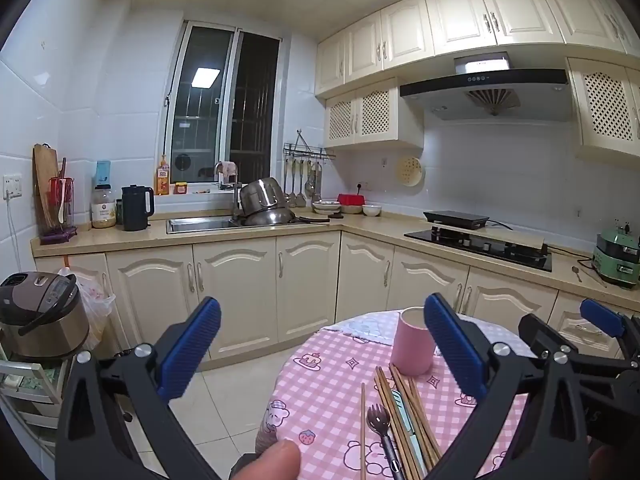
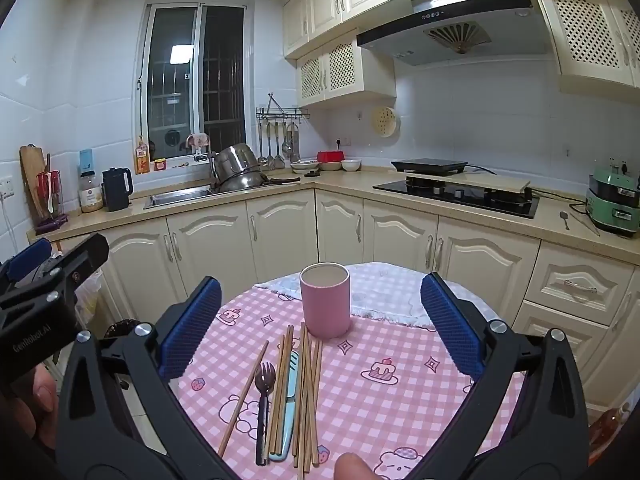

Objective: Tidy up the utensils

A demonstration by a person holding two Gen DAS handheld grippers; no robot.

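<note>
I see a round table [image 2: 400,408] under a pink checked cloth [image 2: 372,420]. On it stands a pink cup [image 2: 325,300], upright. Just before the cup lie chopsticks [image 2: 306,392], a dark fork [image 2: 264,396] and a pale blue knife [image 2: 289,404], side by side.

- This is a kitchen in a home.
- A sink [image 2: 180,196] sits in the long counter under a dark window [image 2: 196,80], with steel pots [image 2: 238,168] piled beside it.
- A black stove top [image 2: 456,194] has a range hood [image 2: 452,24] above it.
- Cream cupboards [image 1: 236,292] run below the counter and more hang high on the wall.
- Ladles and spoons [image 2: 276,148] hang from a rack on the white tiles.
- A black kettle [image 1: 136,208], bowls [image 2: 332,165] and a rice cooker [image 1: 40,316] are close by.
- A round table [image 2: 400,344] has a pink checked cloth with cartoon cakes and bears.
</note>
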